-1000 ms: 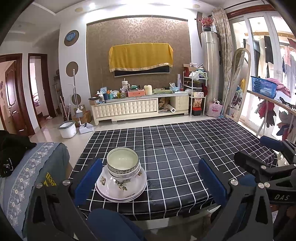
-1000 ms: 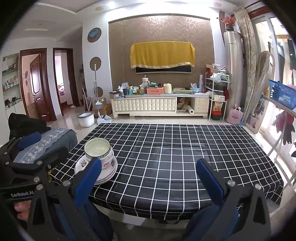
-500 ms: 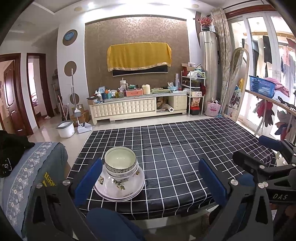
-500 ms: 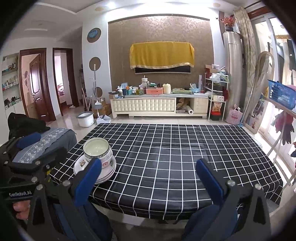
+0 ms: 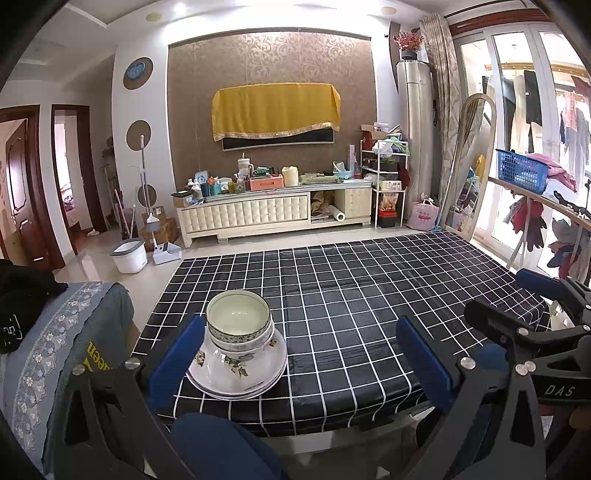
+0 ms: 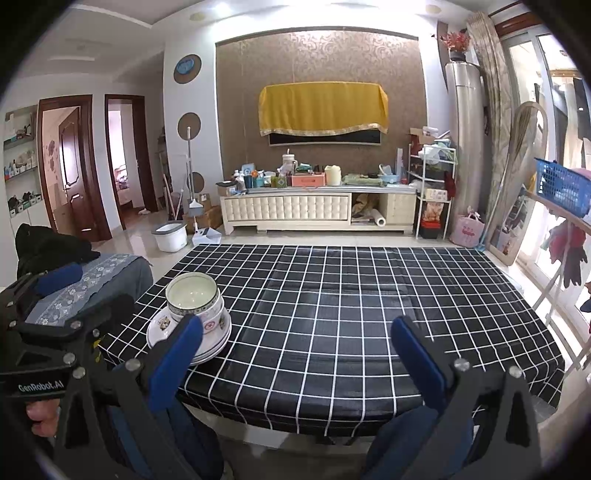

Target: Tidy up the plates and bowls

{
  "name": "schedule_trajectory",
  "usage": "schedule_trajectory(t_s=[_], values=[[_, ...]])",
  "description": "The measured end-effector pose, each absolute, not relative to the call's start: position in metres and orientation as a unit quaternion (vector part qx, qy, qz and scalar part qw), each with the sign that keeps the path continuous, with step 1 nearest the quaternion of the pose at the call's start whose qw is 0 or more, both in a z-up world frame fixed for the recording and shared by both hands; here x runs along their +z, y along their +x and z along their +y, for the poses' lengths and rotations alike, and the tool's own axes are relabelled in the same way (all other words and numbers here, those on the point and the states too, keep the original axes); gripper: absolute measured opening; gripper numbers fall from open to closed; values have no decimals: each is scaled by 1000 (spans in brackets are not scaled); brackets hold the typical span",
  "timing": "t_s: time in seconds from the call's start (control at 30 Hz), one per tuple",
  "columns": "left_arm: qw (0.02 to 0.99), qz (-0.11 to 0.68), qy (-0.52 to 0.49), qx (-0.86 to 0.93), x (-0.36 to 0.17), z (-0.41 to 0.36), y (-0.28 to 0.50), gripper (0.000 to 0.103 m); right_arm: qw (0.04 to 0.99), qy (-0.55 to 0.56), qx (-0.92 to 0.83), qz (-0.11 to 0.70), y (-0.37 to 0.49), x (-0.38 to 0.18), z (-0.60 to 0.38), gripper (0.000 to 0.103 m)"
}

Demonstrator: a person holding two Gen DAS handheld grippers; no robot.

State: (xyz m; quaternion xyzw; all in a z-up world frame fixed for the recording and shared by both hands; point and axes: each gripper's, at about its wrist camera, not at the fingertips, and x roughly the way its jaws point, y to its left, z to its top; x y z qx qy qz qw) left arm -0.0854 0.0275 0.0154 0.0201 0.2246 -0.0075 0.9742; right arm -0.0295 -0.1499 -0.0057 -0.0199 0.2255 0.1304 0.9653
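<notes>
Bowls stacked on plates beyond left gripper; both grippers wide.

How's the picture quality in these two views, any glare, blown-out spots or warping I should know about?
Left wrist view: strong fisheye bowing, dark corners; the balcony windows blow out white; the stacked bowls stay sharp. Right wrist view: same bowing; soft glare sheens the checked tablecloth; the ceiling light flares; the windows wash out.
</notes>
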Motion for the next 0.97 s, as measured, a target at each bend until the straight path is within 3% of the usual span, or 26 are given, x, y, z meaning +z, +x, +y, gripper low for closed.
schedule_trajectory(t_s=[0.97], values=[[972, 234, 9, -9, 16, 35, -85, 103, 966, -19, 123, 228, -29, -6, -153, 103]])
